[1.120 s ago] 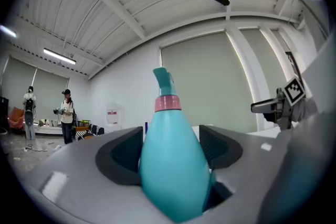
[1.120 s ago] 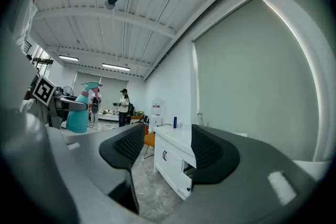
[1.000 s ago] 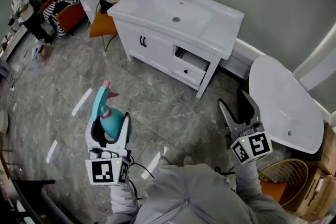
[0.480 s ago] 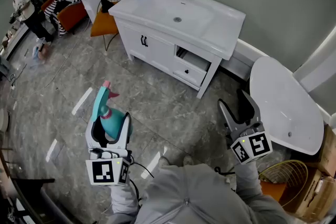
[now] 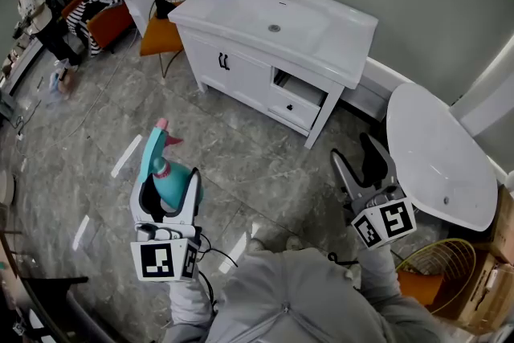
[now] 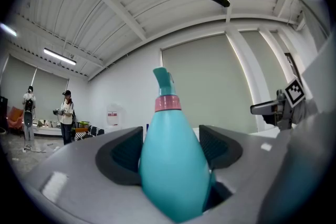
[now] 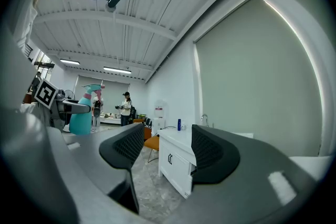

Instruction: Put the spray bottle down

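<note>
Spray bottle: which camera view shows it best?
The left gripper view: the spray bottle fills the centre, clamped between the jaws. The head view shows it small, from above; the right gripper view, tiny at the left.

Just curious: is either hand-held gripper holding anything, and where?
Left hand-held gripper clamps the teal spray bottle by its body; right hand-held gripper is empty.

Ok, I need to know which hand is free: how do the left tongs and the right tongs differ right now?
The left tongs are shut on the teal spray bottle, which stands upright between them; the right tongs are open with nothing between them. The bottle fills the left tongs' view, while the right tongs' view looks clear through to the white vanity. Both carry a marker cube and are held above the floor.
</note>
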{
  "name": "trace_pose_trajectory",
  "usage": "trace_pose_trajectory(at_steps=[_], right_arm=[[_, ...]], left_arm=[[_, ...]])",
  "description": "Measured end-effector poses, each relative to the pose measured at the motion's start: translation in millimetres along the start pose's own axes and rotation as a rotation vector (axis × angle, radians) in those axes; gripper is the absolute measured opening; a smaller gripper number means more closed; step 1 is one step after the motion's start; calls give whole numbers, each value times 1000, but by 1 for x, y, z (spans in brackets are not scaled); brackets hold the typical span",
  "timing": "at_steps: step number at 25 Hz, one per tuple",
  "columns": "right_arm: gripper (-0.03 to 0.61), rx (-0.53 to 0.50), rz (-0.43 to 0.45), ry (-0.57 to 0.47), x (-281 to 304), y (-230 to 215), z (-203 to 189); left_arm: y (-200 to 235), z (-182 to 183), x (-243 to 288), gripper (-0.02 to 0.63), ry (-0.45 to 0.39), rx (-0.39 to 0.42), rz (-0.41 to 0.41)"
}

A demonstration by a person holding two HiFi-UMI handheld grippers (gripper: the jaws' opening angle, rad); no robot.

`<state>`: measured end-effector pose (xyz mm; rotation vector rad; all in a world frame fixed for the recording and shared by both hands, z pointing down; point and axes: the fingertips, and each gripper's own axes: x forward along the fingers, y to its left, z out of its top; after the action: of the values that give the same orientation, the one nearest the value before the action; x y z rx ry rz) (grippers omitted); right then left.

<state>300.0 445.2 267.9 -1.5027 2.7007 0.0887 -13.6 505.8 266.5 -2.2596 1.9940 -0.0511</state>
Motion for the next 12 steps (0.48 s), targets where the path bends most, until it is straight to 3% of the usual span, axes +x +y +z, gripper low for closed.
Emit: trace_pose_trajectory(at_steps=[12], right_arm=[[281, 24, -50, 3, 20, 34, -14]], left_arm=[[39, -10, 4, 387, 1, 17, -53]])
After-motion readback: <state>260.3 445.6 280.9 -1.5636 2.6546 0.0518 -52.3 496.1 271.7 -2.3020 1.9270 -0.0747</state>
